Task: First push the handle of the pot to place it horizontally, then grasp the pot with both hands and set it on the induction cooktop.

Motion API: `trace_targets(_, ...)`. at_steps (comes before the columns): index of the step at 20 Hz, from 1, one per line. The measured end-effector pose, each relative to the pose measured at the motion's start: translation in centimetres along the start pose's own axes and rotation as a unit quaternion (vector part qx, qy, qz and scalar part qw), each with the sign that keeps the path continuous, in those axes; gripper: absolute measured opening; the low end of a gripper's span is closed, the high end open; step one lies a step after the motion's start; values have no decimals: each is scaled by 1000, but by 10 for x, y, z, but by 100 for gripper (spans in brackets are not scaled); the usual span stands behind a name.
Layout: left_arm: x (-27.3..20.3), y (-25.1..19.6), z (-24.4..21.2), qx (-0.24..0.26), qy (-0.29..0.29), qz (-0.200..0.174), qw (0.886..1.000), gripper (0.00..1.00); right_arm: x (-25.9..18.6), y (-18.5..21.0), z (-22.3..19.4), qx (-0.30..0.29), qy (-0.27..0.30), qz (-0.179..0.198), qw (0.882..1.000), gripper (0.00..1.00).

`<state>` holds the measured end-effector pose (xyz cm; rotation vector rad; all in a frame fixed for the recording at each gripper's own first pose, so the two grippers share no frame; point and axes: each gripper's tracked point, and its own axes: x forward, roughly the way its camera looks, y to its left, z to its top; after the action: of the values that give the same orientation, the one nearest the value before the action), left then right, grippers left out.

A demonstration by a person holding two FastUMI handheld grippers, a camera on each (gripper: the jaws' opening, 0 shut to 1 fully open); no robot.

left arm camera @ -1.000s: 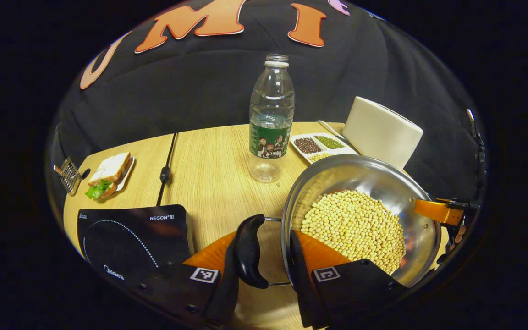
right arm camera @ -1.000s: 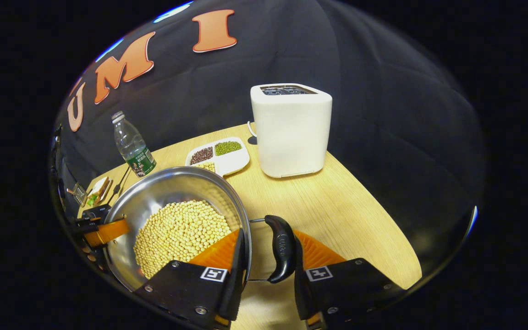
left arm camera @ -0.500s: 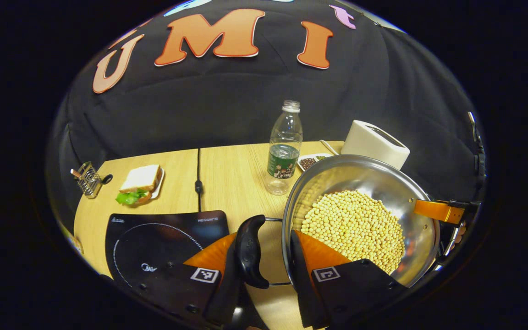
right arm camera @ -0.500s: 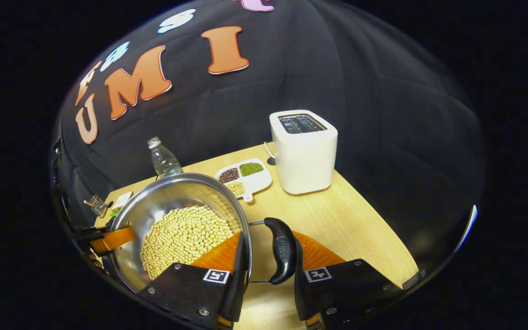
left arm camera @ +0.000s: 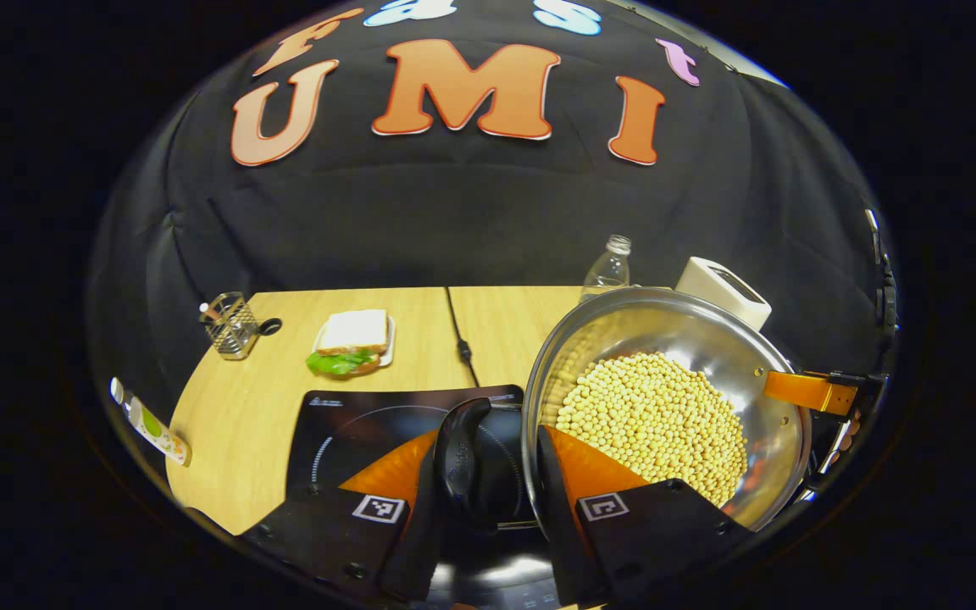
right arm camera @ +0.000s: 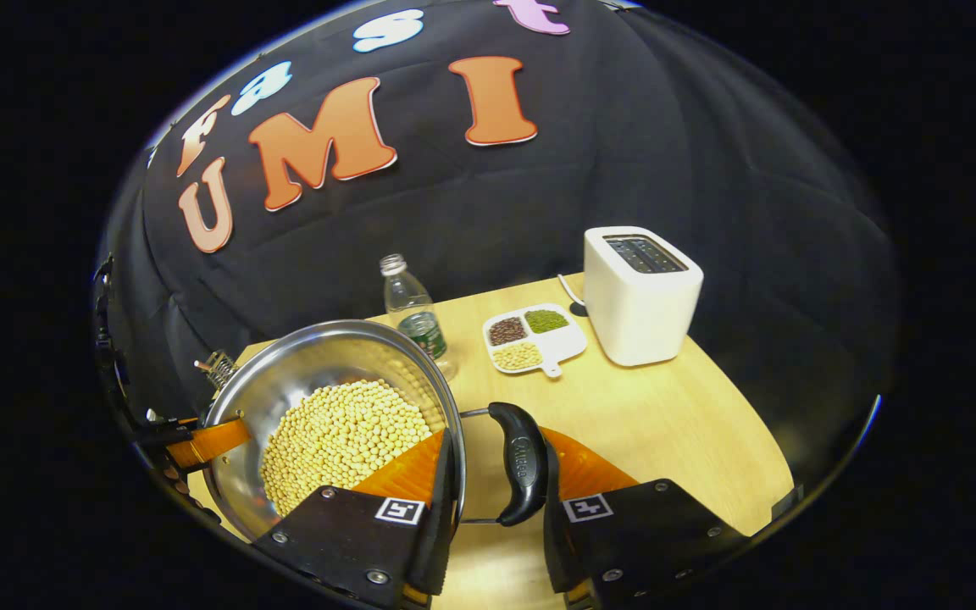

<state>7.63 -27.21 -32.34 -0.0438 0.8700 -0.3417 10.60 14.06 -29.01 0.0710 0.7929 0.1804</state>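
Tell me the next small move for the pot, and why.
Probably carry on leftward, then lower: the beans-filled steel pot, gripped by the left gripper and right gripper, seems to hang beside the black induction cooktop, not centred over it.

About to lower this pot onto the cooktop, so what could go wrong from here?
The pot is heaped with soybeans; tilting it could spill them. The left gripper and right gripper each pinch only rim and handle, so the load might slip. The induction cooktop lies left, and the pot may land off-centre.
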Motion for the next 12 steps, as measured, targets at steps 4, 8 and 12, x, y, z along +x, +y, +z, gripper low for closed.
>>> trace_targets(4,-30,34,-2,-11,1,23,1000,61,9,46,-11,-10,6,21,1000,45)
trace_targets(8,-56,51,-11,-26,11,44,999,59,15,87,-26,-23,20,38,999,41)
trace_targets(12,-74,78,-21,-38,21,62,997,60,29,120,-46,-33,36,53,997,45)
